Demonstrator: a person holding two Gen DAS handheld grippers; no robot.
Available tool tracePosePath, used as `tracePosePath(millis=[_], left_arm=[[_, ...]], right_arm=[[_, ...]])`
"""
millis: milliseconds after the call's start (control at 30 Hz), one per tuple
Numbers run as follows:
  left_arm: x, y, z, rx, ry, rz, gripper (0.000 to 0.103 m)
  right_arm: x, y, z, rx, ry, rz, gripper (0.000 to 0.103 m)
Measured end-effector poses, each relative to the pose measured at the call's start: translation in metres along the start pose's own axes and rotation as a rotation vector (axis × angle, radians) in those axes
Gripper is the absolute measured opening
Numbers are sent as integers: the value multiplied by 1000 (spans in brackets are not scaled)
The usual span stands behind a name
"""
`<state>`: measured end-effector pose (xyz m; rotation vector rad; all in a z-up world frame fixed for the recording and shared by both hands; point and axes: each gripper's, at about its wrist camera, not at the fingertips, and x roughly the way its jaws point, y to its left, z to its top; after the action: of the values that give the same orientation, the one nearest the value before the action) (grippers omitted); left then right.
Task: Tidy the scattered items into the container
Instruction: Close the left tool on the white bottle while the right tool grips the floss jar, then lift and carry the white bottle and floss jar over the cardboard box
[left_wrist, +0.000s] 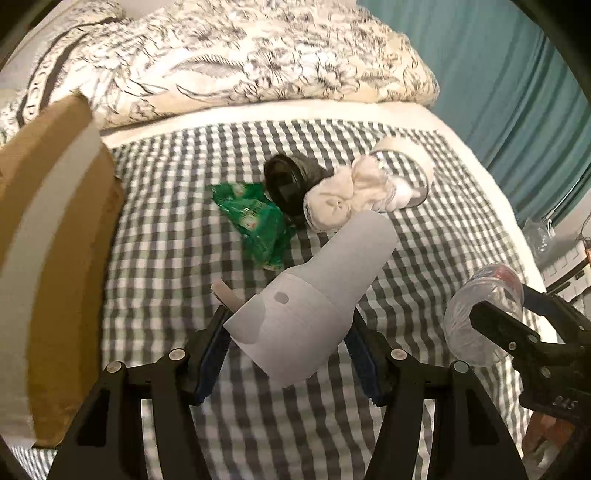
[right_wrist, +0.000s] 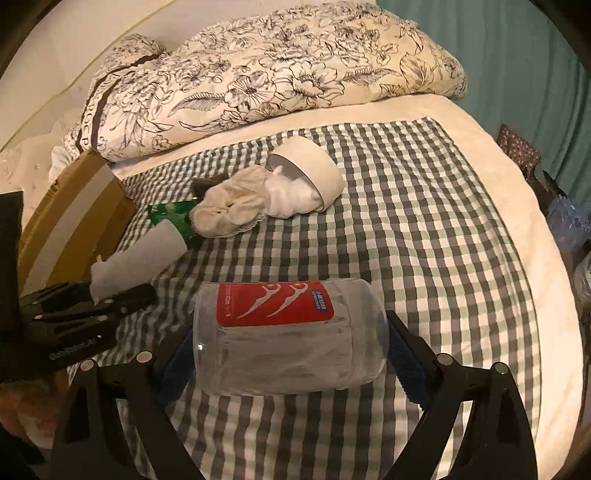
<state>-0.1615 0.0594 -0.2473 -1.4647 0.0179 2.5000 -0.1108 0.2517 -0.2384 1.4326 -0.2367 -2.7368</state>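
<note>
Left tongs (left_wrist: 288, 332) grip a grey bottle-shaped item (left_wrist: 317, 291) across its wide end, with a blue pad on each side pressed to it. Its long axis runs diagonally, the narrower end pointing up and away toward the pile at the middle of the bed; it is held clear of the checked blanket (left_wrist: 177, 206). A small pale tab projects beside the left pad.

Right tongs (right_wrist: 291, 354) are clamped on a clear plastic jar (right_wrist: 291, 339) with a red floss-pick label. The jar lies crosswise between the pads, its long axis running side to side, label facing up, also above the blanket near the bed's near edge.

Cardboard box (left_wrist: 55, 236), taped with a white strip, stands at the left edge of the bed, beside the held grey item.

Remaining on the blanket, toward the far edge: a green wrapper (left_wrist: 255, 221), a dark round item (left_wrist: 291, 181) lying on its side just beyond the wrapper, a crumpled white cloth (left_wrist: 351, 192) touching it, and a white cylindrical tub (right_wrist: 310, 170) tipped on its side with its mouth toward the cloth and white stuffing spilling out.

A floral duvet (left_wrist: 240, 59) is bunched along the far edge of the bed.
</note>
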Motion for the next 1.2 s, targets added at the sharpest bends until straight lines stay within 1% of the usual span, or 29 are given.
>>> tracePosePath(millis=[200, 500, 667, 833, 1033, 1100, 1200], left_arm=[[-45, 10, -5, -17, -60, 5, 62], [-122, 26, -15, -46, -173, 34, 62], [-161, 40, -21, -50, -237, 81, 62], [-196, 55, -26, -71, -304, 121, 62], [-223, 67, -30, -75, -356, 156, 62], [-228, 72, -31, -77, -369, 175, 62], [-237, 83, -35, -100, -386, 173, 62]], right_arm=[[-33, 17, -6, -16, -42, 4, 91], [-88, 51, -7, -64, -135, 5, 91], [-107, 68, -11, -55, -188, 19, 91], [-127, 90, -11, -89, -226, 36, 91], [-147, 112, -11, -128, -267, 52, 91], [-148, 120, -11, -142, -268, 52, 91], [-147, 131, -13, -160, -258, 48, 91]])
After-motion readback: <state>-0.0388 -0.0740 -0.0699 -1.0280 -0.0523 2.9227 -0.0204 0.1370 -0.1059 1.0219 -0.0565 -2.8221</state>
